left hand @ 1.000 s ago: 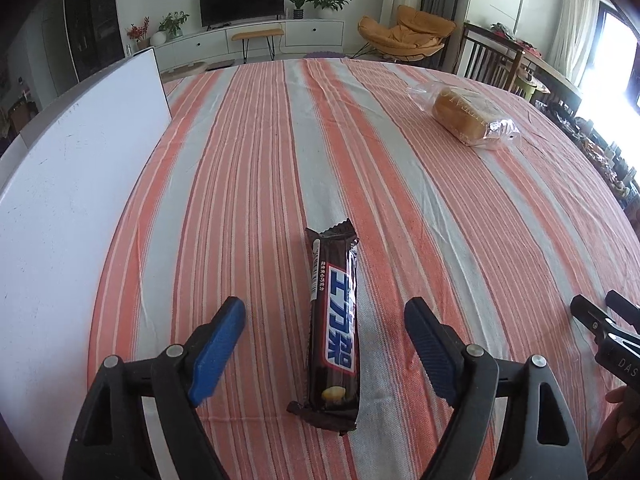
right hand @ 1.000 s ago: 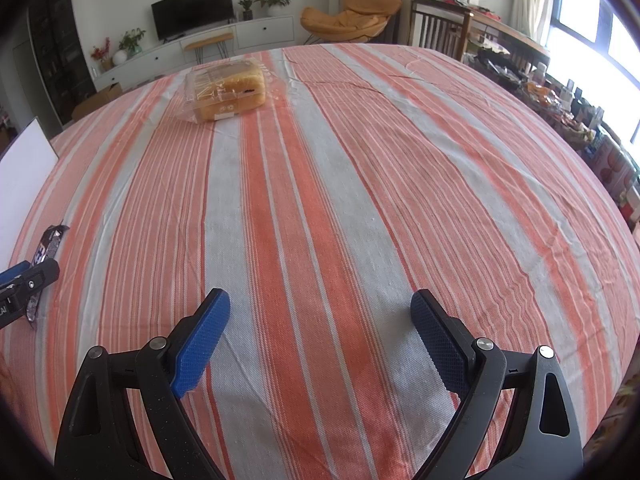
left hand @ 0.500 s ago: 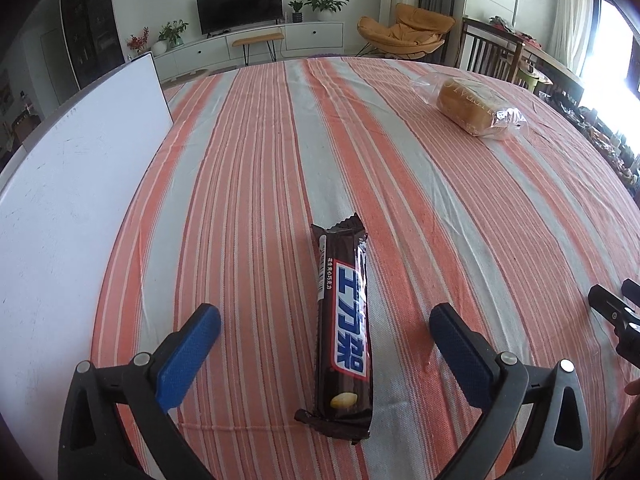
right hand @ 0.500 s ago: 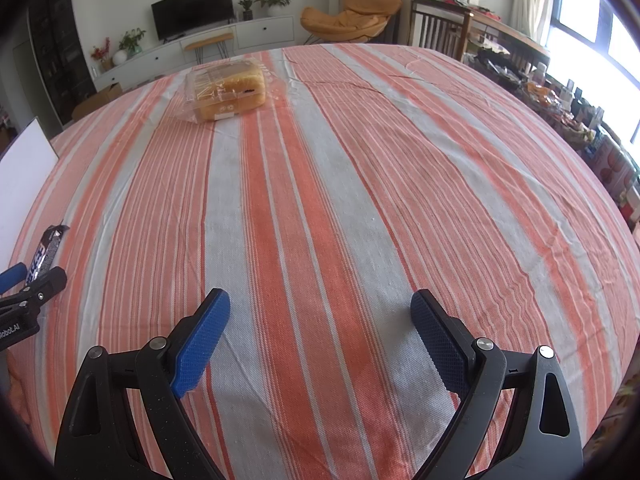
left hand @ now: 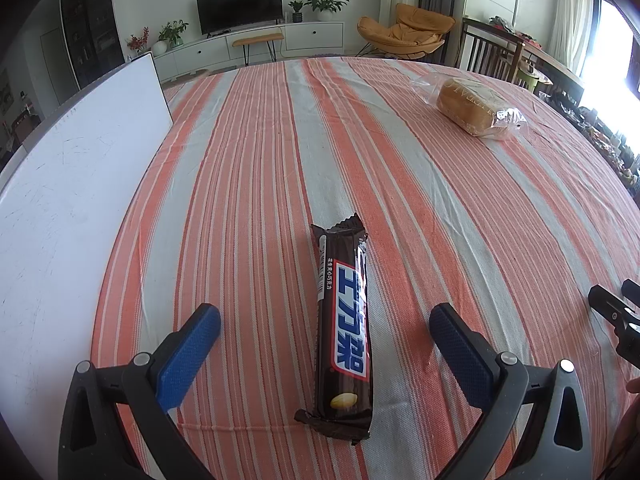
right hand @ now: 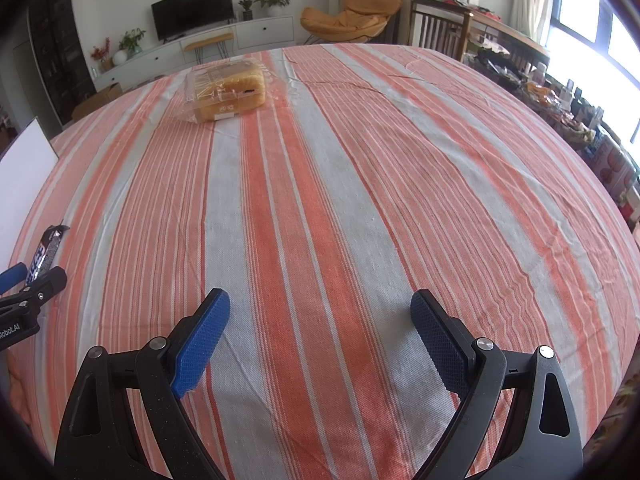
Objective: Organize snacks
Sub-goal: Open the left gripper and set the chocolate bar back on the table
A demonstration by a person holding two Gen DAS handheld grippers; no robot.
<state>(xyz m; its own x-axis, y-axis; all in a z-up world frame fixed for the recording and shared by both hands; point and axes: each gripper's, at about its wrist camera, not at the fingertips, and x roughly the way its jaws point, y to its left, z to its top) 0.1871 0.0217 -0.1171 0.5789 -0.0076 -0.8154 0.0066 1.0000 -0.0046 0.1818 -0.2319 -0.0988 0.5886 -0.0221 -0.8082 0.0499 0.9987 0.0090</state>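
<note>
A table covered by an orange, grey and white striped tablecloth (left hand: 256, 168) fills both wrist views, and two snacks lie on it. The first is one chocolate bar (left hand: 344, 328) in a dark brown wrapper with a blue and white label, lying flat on the cloth with its long axis pointing away from the camera. The left gripper (left hand: 325, 334) hovers over the bar with its two blue-padded fingers (left hand: 188, 354) spread wide, one on each side of the bar and neither touching it; the near end of the wrapper lies between the black finger arms. The second snack is one loaf of bread in a clear plastic bag (left hand: 474, 110), well beyond the chocolate bar and off to its right, near the far part of the table. One white board (left hand: 68, 200) stands along the table edge to the left of the chocolate bar. The right gripper (right hand: 320, 330) is well to the right of the chocolate bar, its two blue pads spread apart over bare striped cloth with nothing between them. In the right wrist view the chocolate bar (right hand: 46, 250) shows at the far left edge, partly hidden behind the left gripper's black finger, and the bagged bread (right hand: 228, 92) sits far ahead and slightly left. Behind the table, a living room holds one dark television (left hand: 240, 12) and one orange armchair (left hand: 408, 32).
</note>
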